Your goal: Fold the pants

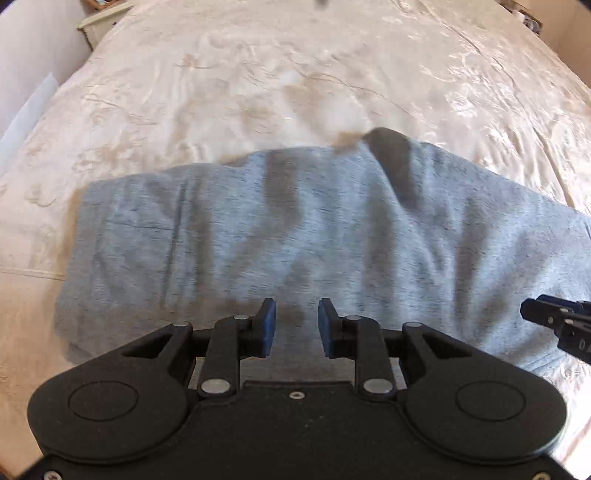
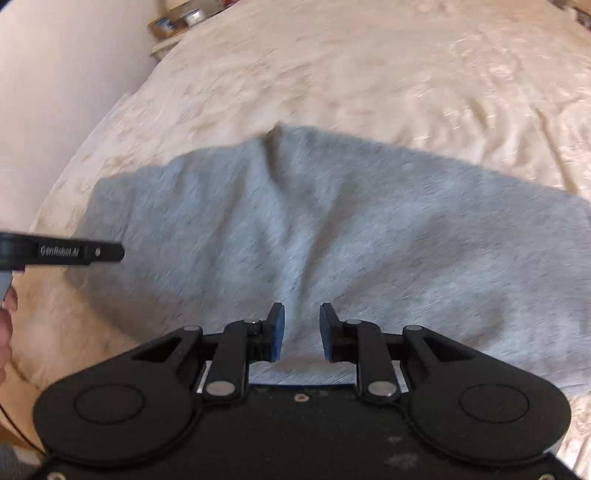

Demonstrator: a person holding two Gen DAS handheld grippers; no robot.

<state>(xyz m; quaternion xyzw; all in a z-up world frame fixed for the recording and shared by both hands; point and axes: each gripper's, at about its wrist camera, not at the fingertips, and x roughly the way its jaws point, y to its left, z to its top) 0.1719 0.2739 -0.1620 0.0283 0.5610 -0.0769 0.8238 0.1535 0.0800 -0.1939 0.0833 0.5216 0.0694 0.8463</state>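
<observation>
lying straight ahead of both tools: soft light grey heathered cotton pants (image 1: pixel 295 229), spread flat on a cream embroidered satin bedspread (image 1: pixel 258 74), long axis running left to right across both views, so crosswise to the fingers. seems already doubled, leg on leg, with a ridge of wrinkle near the far edge; cannot tell this for sure because of blur.

black left gripper with blue pads (image 1: pixel 296 328) hovering over the near edge of the cloth, jaws parted by a moderate gap, nothing between them. black right gripper with blue pads (image 2: pixel 302 330) the same: parted, empty, over the near edge, a little more toward the right end of the garment.

about equally near, each arm to its own half. probably next: pinching the near edge or one short end and carrying it over along the long axis.

no containers in view, only a blurred pale bedside shelf (image 2: pixel 173 26) with small things, too unclear to name.
</observation>
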